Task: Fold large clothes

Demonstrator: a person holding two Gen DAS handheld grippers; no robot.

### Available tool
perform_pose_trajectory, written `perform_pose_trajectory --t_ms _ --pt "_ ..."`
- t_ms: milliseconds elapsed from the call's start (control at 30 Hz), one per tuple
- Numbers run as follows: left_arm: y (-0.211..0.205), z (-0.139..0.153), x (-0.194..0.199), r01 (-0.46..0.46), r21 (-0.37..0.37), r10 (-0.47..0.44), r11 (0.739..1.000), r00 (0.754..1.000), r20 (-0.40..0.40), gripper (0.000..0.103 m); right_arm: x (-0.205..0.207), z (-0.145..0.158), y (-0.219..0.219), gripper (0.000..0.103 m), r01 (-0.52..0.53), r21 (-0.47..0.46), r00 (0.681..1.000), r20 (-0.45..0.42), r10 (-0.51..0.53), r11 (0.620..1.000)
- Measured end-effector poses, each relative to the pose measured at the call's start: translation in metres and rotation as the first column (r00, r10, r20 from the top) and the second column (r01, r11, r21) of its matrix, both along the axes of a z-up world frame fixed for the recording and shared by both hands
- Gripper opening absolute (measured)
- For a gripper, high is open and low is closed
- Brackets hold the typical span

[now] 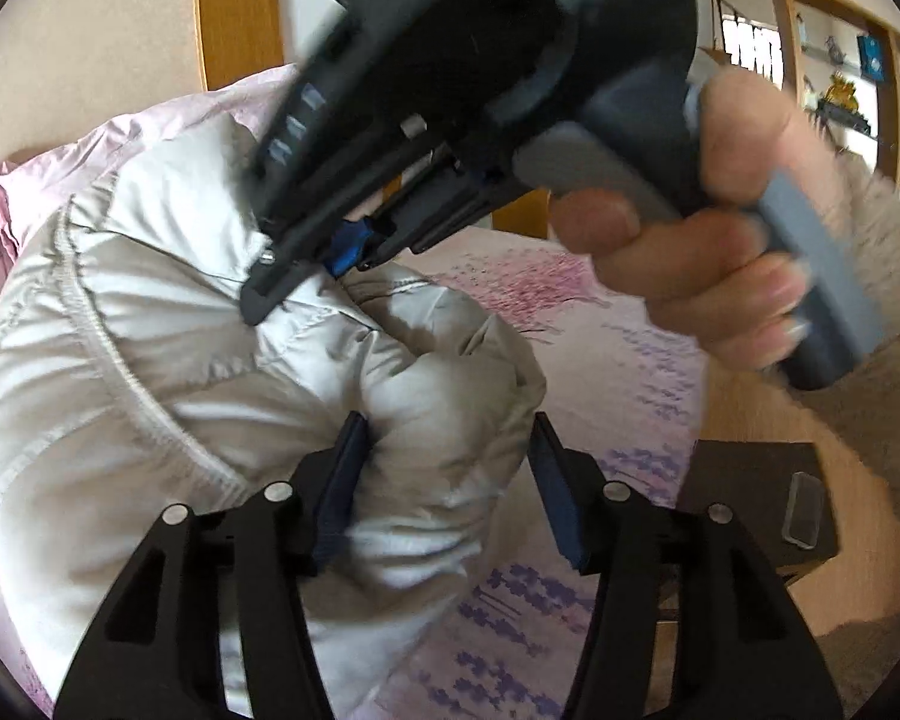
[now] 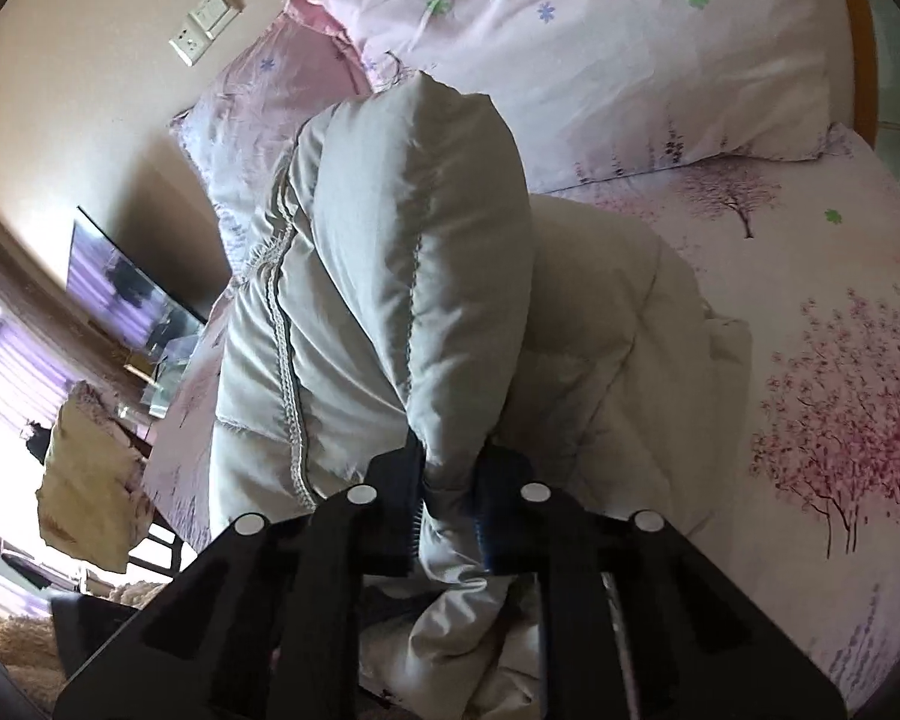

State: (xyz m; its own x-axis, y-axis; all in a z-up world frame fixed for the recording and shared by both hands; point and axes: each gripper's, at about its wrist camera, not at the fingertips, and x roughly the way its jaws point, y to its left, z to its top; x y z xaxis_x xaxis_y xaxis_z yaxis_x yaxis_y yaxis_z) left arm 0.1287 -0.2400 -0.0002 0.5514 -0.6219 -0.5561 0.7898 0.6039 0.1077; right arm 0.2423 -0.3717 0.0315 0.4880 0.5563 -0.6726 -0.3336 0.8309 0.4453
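Note:
A puffy white quilted jacket [image 1: 150, 312] lies bunched on the bed. My left gripper [image 1: 450, 468] stands around a thick fold of it at the bottom of the left wrist view. Its left pad rests against the fabric, while the right pad stands mostly apart from it. My right gripper [image 1: 306, 282], held by a hand [image 1: 720, 240], comes in from above and pinches the jacket near a seam. In the right wrist view the right gripper [image 2: 450, 510] is shut on a raised fold of the jacket [image 2: 390, 240], which stands up like a ridge.
The bed sheet [image 2: 810, 360] has a pink tree print, with pink pillows [image 2: 570, 60] at the head. A wooden headboard [image 1: 240, 12] stands behind. A dark box [image 1: 750, 498] sits on the floor beside the bed, with shelves [image 1: 840, 72] farther off.

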Motion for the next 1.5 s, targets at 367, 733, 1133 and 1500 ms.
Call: perform_pose_trajectory --t_ms 367,733,1133,1500 --pt "0.126 0.085 0.036 -0.191 -0.227 0.171 0.955 0.979 -0.107 0.071 -0.013 0.001 -0.030 0.011 0.093 -0.011 0.995 0.030 -0.092 0.996" --pt "0.161 0.053 0.117 -0.413 -0.207 0.307 0.887 0.862 -0.402 0.070 -0.003 -0.007 -0.025 0.011 0.137 -0.145 0.991 0.024 -0.134 0.980" --pt "0.119 0.032 0.108 -0.413 -0.087 0.351 0.907 0.853 -0.386 0.072 0.037 -0.053 -0.050 0.014 0.154 -0.162 0.979 -0.110 -0.173 0.975" --pt "0.116 0.019 0.109 -0.456 -0.052 0.401 0.889 0.827 -0.394 0.075 0.002 -0.022 -0.051 0.026 0.248 -0.212 0.968 0.007 -0.252 0.945"
